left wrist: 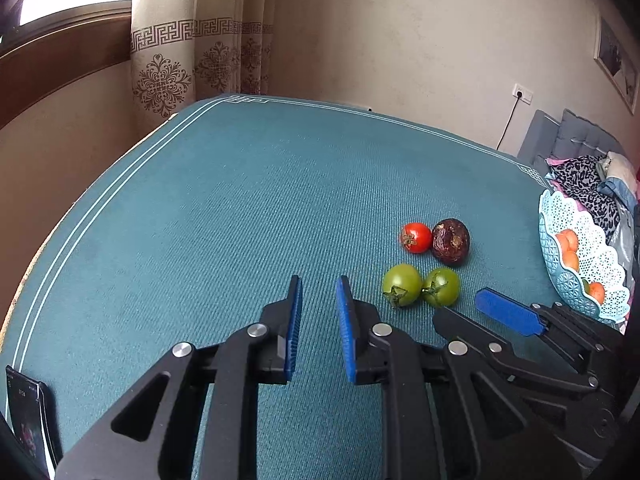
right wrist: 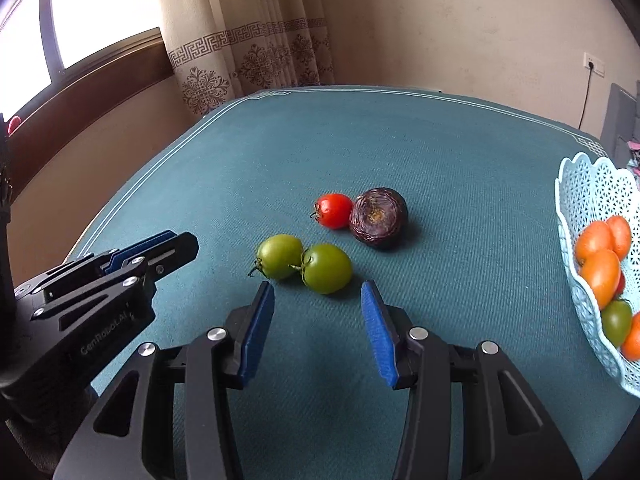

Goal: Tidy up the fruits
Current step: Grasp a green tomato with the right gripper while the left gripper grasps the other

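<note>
Partway through, by the look of it. The pale blue lattice basket (right wrist: pixel 588 200) already carries a heap of orange tomatoes (right wrist: pixel 600 264) and at least one green one, so a good share appears sorted. Out on the teal bench (right wrist: pixel 460 152), well clear of the basket on its window side, four pieces wait: two green tomatoes (right wrist: pixel 304 266) touching each other, and beyond them a red tomato (right wrist: pixel 334 211) pressed against a dark purple wrinkled fruit (right wrist: pixel 379 217). The right tongs (right wrist: pixel 318 322) hang apart and empty, just short of the green pair, likely the next pick. The left tongs (left wrist: pixel 318 324) are apart too, holding nothing, farther from the basket.
</note>
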The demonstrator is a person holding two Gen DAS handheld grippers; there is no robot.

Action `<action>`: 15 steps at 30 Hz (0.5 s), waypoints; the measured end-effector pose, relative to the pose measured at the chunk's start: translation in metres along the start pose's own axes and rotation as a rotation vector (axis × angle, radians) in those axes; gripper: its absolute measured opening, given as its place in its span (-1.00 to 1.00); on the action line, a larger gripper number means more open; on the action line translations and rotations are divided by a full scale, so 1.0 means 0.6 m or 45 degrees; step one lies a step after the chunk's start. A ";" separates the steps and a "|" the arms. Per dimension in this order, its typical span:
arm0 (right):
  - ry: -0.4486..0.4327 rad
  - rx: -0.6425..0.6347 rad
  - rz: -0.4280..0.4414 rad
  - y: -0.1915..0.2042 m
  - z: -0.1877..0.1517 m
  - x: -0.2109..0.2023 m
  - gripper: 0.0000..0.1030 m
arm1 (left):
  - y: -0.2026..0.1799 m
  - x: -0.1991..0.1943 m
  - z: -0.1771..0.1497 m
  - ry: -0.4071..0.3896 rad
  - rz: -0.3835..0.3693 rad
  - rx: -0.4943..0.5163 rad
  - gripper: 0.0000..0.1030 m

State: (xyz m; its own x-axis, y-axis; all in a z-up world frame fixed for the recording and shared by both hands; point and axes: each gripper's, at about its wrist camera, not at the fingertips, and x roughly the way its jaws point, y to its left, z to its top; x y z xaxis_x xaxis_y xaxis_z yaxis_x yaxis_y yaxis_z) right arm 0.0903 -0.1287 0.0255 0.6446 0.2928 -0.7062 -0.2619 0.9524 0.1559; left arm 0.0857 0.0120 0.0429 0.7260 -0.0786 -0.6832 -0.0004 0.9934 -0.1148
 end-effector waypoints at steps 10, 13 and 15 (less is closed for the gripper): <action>0.029 0.007 -0.021 -0.001 0.019 0.043 -0.40 | 0.004 0.012 -0.006 0.022 -0.001 -0.026 -0.65; 0.033 0.024 0.002 -0.008 0.018 0.045 -0.44 | 0.002 0.014 -0.006 0.027 -0.004 -0.016 -0.65; 0.024 0.025 0.002 -0.012 0.015 0.040 -0.46 | 0.001 0.017 -0.006 0.035 -0.010 -0.014 -0.65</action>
State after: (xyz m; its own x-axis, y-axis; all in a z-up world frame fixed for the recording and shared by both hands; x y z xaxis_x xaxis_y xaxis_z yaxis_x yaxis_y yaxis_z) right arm 0.1142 -0.1278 0.0134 0.6303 0.2929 -0.7190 -0.2485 0.9535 0.1705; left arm 0.0907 0.0118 0.0334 0.7070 -0.0890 -0.7016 -0.0023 0.9918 -0.1281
